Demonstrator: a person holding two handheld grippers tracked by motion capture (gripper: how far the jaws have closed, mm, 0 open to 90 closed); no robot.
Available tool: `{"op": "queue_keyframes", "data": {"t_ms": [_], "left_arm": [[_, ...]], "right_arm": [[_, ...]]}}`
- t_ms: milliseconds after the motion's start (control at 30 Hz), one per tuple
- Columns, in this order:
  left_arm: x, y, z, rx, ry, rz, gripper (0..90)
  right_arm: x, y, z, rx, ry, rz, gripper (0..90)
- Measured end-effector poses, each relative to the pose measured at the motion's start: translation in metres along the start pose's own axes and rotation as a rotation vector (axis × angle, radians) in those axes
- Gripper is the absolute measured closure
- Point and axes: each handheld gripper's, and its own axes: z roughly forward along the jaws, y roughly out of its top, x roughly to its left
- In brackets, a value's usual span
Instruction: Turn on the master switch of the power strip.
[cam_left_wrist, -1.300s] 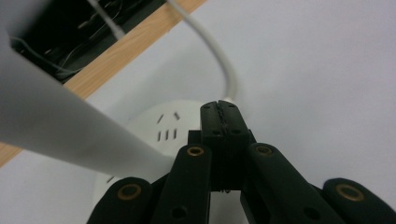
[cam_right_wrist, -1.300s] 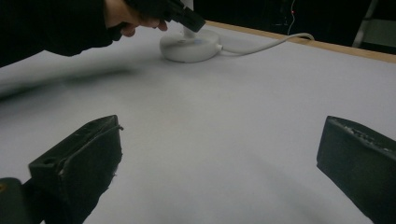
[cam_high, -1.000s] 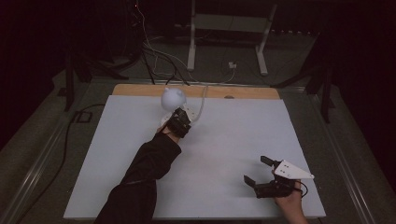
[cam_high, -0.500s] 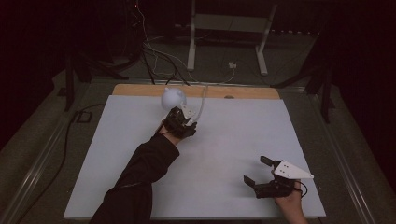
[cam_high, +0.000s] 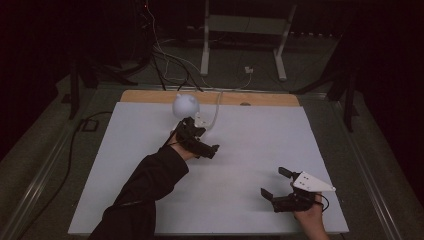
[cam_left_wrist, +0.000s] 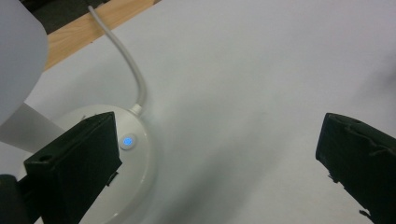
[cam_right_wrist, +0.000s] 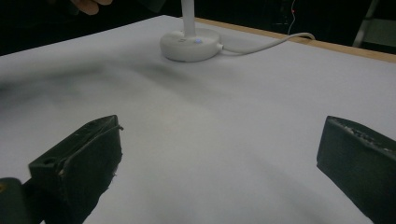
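The white desk lamp (cam_high: 186, 106) — round base (cam_left_wrist: 126, 154), blue-lit button (cam_left_wrist: 127, 141) (glowing) — stands at the table's (cam_high: 250, 150) twelve o'clock edge. The left gripper (cam_high: 197, 142), jaws just opened wide, hovers beside it, holding nothing; the right gripper (cam_high: 280, 184) is spread too.

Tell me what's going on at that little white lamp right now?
Left gripper fingers just opened, nothing between them, beside lamp base. Blue button light lit. Right gripper open, idle on the table. Nothing in the way.

White lamp (cam_high: 186, 106) upright — blue button (cam_left_wrist: 127, 141) lit.
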Motion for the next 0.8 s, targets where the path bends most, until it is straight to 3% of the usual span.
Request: {"op": "queue_keyframes", "data": {"t_ms": [267,800], "left_arm": [[0.007,-0.008,-0.016,-0.019,-0.129,0.001,0.1],[0.014,-0.05,-0.043,0.016,-0.137,0.019,0.1]], "right_arm": [[0.0,0.0,0.001,0.001,-0.002,-0.001,0.0],[0.001,0.0,0.001,0.005,0.0,-0.001,0.0]]}}
